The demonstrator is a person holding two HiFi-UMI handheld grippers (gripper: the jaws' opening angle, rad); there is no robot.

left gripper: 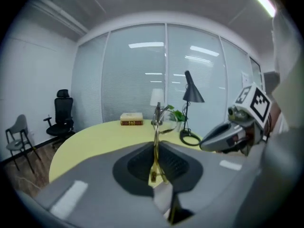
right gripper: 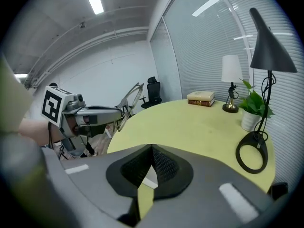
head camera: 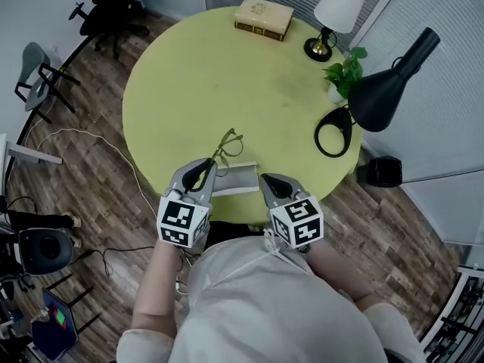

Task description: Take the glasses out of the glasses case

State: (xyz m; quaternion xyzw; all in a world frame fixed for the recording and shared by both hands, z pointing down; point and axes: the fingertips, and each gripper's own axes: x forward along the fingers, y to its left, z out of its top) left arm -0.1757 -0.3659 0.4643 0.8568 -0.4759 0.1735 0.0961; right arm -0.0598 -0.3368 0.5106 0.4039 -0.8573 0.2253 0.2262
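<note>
Two grippers sit side by side at the near edge of a round yellow-green table, each in one of the person's hands. The left gripper has its jaws pressed nearly together on the thin gold temple arm of the glasses. In the left gripper view the arm runs upright through the narrow slit between the pads, and the lenses stand above and beyond the jaw tips. In the right gripper view the glasses hang in the air off the tip of the left gripper, tilted and clear of the tabletop. They are out of the glasses case, just beyond it and to its left in the head view.

The case is a pale grey-white box at the table's near edge, lying between the two grippers. The right gripper is at the case's right end. Its jaws are drawn almost together, with a white sliver of the case showing in the slit between the pads.

Farther across the table, well apart from the case, lie a tan book, a small lamp with a white shade, a potted plant and a black desk lamp with a ring-shaped base. A black office chair stands on the wood floor beyond the table.
</note>
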